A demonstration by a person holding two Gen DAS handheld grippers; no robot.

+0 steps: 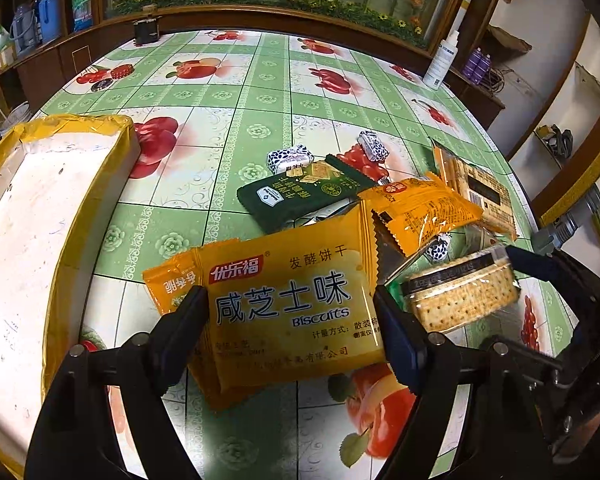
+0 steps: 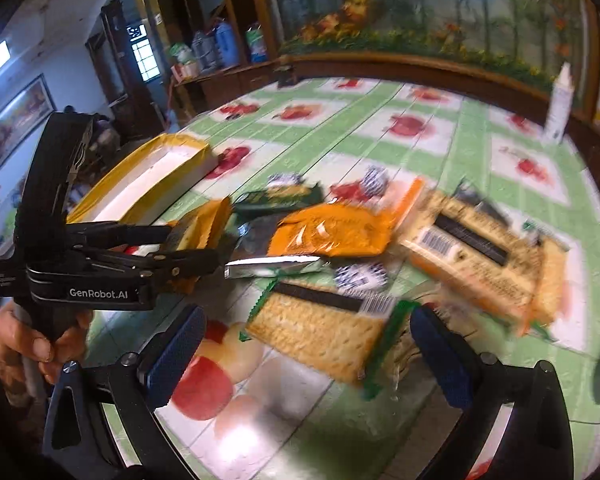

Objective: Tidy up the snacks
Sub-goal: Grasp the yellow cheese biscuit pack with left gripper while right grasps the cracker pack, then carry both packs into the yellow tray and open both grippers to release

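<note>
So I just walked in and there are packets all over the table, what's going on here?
A person is sorting snacks with a handheld gripper in each hand. The left gripper straddles a yellow biscuit packet, its jaws on either side of it; a firm grip cannot be confirmed. The right gripper hangs open over a clear-wrapped cracker pack. More packets and small wrapped candies lie in a heap on the fruit-print tablecloth. The yellow-edged white box beside them looks empty so far.

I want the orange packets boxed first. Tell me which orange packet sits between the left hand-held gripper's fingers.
The orange biscuit packet with big dark lettering, nearest the camera. The other orange packet lies farther back, beside the dark green packet.
</note>
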